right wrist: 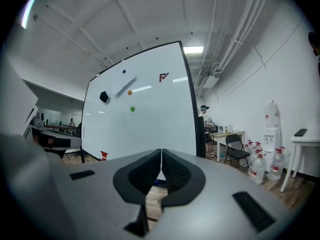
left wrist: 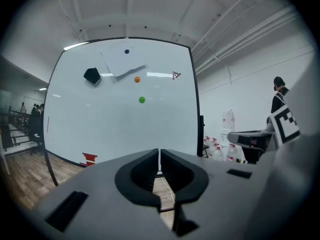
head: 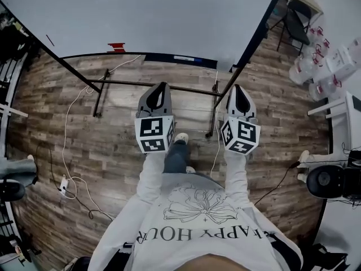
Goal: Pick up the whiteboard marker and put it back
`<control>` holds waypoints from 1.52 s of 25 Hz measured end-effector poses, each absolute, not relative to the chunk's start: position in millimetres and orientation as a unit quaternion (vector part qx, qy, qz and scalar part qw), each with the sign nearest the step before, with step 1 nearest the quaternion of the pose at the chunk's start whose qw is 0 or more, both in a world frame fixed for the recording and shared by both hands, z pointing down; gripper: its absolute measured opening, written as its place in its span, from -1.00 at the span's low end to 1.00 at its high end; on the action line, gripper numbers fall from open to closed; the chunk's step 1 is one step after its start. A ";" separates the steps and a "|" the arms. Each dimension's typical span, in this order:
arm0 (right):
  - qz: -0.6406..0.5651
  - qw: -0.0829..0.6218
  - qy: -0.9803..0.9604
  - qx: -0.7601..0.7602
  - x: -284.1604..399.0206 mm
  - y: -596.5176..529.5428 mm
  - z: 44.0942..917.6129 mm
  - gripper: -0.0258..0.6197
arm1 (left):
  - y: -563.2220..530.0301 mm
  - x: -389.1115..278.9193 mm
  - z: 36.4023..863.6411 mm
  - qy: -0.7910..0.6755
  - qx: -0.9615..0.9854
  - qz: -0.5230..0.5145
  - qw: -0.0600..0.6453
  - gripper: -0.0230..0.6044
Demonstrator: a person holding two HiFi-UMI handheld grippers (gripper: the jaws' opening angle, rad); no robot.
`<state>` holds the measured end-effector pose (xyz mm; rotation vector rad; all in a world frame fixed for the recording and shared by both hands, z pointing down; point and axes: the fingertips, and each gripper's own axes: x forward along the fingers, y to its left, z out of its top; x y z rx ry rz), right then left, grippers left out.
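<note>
The whiteboard (head: 141,16) stands on a wheeled frame just ahead of me. A small pale object (head: 184,57) lies on its dark bottom tray; I cannot tell whether it is the marker. A thin dark stick or stroke (head: 51,40) sits on the board's left part, also seen as the dark stick (left wrist: 48,124). My left gripper (head: 161,87) and right gripper (head: 237,88) hang side by side below the tray, both shut and empty. The shut left gripper (left wrist: 159,154) and the shut right gripper (right wrist: 161,154) point at the board from some way off.
On the board are a green magnet (left wrist: 141,99), an orange magnet (left wrist: 137,79), a black eraser (left wrist: 92,75) and a red mark (left wrist: 89,159). Cables (head: 70,151) trail over the wooden floor. Right of the board are water jugs (right wrist: 260,166), a folding chair (right wrist: 235,151) and a person (right wrist: 203,115).
</note>
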<state>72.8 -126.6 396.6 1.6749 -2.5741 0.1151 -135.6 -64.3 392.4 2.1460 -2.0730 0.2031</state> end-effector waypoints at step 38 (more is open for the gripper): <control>0.075 0.096 -0.770 0.626 76.9 -301.5 444.4 -0.90 | -305.2 -83.8 547.2 -0.351 0.811 0.463 -0.067 -0.58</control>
